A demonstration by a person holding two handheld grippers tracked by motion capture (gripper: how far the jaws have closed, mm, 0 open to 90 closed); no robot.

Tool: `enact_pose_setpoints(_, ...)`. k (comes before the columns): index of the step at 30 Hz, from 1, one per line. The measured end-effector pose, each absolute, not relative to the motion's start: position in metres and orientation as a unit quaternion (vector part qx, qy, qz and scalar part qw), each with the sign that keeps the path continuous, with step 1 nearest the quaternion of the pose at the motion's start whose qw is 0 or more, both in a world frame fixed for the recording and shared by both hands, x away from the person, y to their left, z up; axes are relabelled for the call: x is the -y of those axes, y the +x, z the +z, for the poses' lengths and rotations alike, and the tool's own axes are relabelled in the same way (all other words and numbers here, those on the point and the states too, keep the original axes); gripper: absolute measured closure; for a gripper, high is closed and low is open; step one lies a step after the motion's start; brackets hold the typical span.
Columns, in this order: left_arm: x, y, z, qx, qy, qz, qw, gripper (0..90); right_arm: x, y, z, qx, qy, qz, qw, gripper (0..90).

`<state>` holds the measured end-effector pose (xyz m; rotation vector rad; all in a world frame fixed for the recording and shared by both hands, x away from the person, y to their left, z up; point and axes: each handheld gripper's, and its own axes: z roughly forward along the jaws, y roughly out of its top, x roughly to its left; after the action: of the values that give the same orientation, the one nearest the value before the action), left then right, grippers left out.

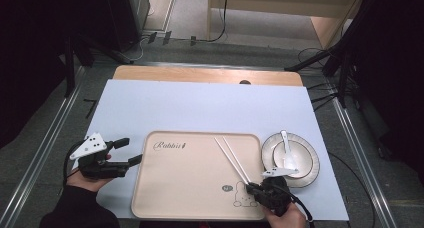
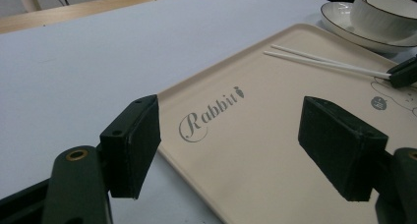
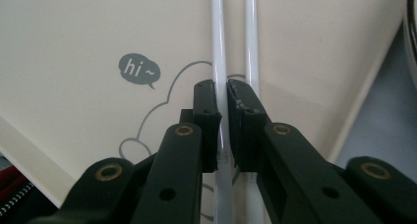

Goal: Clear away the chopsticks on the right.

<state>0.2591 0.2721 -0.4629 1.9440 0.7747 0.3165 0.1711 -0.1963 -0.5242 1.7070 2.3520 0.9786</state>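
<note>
Two white chopsticks (image 1: pixel 231 158) lie side by side on the right part of a beige tray (image 1: pixel 190 188) printed with "Rabbit" and a rabbit drawing. My right gripper (image 1: pixel 250 187) is low over the tray's near right corner. In the right gripper view its jaws (image 3: pixel 222 94) are shut on the left chopstick (image 3: pixel 217 37), while the other chopstick (image 3: pixel 252 37) runs past just outside the right jaw. My left gripper (image 1: pixel 134 150) rests at the tray's left edge. Its jaws (image 2: pixel 231 135) stand wide open with nothing between them, above the tray (image 2: pixel 255 150).
To the right of the tray stands a white plate (image 1: pixel 311 174) holding a bowl (image 1: pixel 299 158) with a white spoon (image 1: pixel 286 148) in it. A pale blue mat (image 1: pixel 200 108) covers the wooden table, and bare mat stretches behind the tray. Cables and stands lie on the floor beyond.
</note>
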Motion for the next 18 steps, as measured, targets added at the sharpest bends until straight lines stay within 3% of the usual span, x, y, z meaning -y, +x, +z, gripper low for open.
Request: enact_pose_setpoints(18,-0.2722,0.2591,-0.463,-0.319,0.8,0.13,0.491,24.4,0.2017,0.1721,-0.5159,-0.771,0.543,0.331,0.031,67.9)
